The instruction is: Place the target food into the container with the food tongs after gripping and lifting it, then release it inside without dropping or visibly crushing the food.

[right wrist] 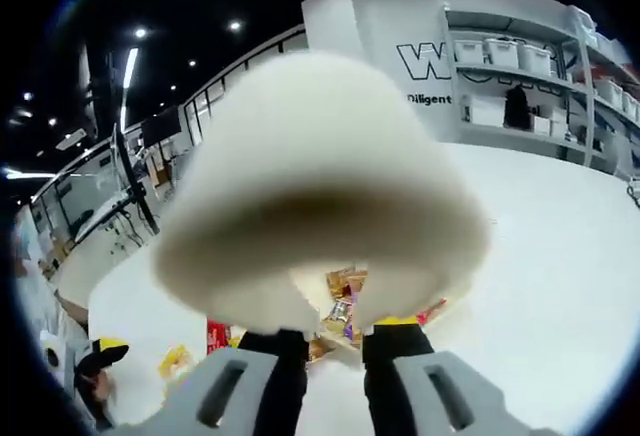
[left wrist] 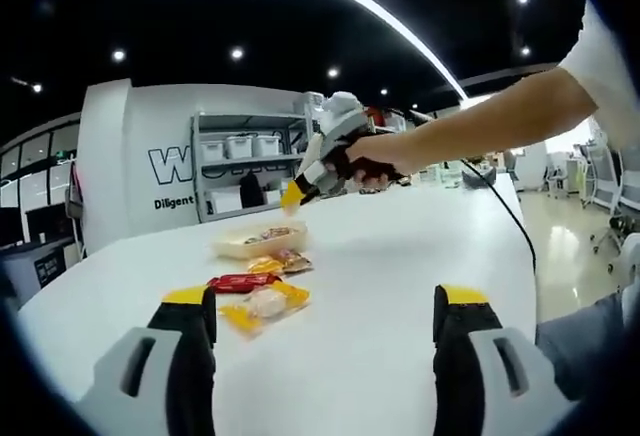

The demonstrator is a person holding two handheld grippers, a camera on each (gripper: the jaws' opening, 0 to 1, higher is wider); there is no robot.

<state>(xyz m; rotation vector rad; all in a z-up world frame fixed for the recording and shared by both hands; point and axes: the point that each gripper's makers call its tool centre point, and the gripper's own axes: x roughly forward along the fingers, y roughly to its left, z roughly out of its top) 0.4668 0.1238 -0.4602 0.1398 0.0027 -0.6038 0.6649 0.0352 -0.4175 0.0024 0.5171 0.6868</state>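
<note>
white tongs [right wrist: 320,186] sit clamped in the right gripper [right wrist: 325,341], blocking its view. judging from the left gripper view, the tray [left wrist: 259,241] lies just below and nearer; wrapped snacks [left wrist: 265,301] lie nearer still. left gripper [left wrist: 325,321] jaws stand apart, holding nothing.

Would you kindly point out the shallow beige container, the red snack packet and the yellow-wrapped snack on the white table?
Shallow beige container [left wrist: 258,242]: left gripper view, on its front wall.
Red snack packet [left wrist: 240,282]: left gripper view, on the wrapper's middle.
Yellow-wrapped snack [left wrist: 266,305]: left gripper view, on its pale centre.
</note>
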